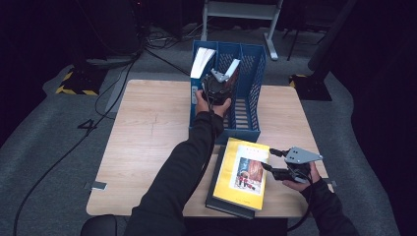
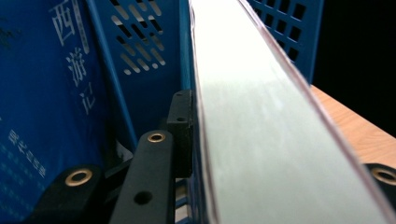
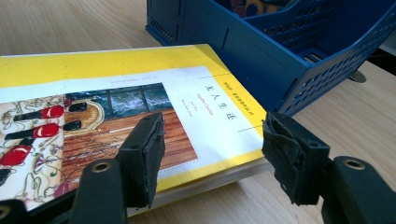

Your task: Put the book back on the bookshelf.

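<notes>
Blue file rack (image 1: 255, 83) on the counter (image 1: 147, 137) is getting loaded: left gripper (image 1: 217, 87) fingers (image 2: 180, 130) are clamped on a book (image 2: 252, 130) standing in the middle slot, prob about to let go. Right gripper (image 3: 212, 154) hovers w/ fingers wide at the yellow book (image 1: 242, 173) atop the stack near the front edge; next it needs to close on that edge and lift.

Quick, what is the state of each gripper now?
Left gripper: shut on the book in the blue file rack.
Right gripper: open, holding nothing, by the yellow book.
</notes>
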Action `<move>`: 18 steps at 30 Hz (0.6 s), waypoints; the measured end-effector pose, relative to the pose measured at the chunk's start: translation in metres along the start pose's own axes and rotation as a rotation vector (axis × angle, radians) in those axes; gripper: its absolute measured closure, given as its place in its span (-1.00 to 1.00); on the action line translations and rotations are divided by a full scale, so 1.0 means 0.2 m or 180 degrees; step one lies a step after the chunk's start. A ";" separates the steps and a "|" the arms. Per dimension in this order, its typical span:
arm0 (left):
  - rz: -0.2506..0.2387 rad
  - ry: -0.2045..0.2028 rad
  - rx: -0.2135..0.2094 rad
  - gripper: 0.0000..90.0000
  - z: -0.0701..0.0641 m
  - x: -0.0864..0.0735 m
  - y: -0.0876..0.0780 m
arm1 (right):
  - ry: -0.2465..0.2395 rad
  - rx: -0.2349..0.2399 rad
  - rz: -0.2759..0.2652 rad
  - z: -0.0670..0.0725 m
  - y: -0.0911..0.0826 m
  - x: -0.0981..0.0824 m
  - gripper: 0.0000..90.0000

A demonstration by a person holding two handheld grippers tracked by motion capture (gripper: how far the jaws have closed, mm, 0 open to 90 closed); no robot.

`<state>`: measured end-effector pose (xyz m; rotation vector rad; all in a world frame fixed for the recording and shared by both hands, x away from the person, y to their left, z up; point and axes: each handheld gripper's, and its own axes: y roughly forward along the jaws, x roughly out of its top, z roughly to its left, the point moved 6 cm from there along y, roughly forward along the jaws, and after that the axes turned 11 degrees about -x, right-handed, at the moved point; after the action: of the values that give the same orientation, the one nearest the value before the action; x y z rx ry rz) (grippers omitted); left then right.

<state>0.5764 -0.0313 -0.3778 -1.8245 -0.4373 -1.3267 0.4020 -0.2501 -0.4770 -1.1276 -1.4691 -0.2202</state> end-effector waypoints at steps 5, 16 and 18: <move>0.0016 0.0042 -0.0041 0.57 -0.01 -0.01 -0.02 | -0.0014 0.0011 0.0033 0.01 0.01 -0.01 -0.13; 0.0099 0.0199 -0.0160 0.17 -0.02 0.06 -0.08 | -0.0085 0.0067 0.0136 0.04 0.03 -0.03 -0.13; 0.0143 0.0189 -0.0209 0.16 -0.01 0.07 -0.08 | -0.0100 0.0070 0.0134 0.05 0.03 -0.03 -0.13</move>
<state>0.5700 -0.0256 -0.3591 -1.8328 -0.3227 -1.3752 0.3995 -0.2432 -0.4868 -1.1478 -1.4706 -0.1574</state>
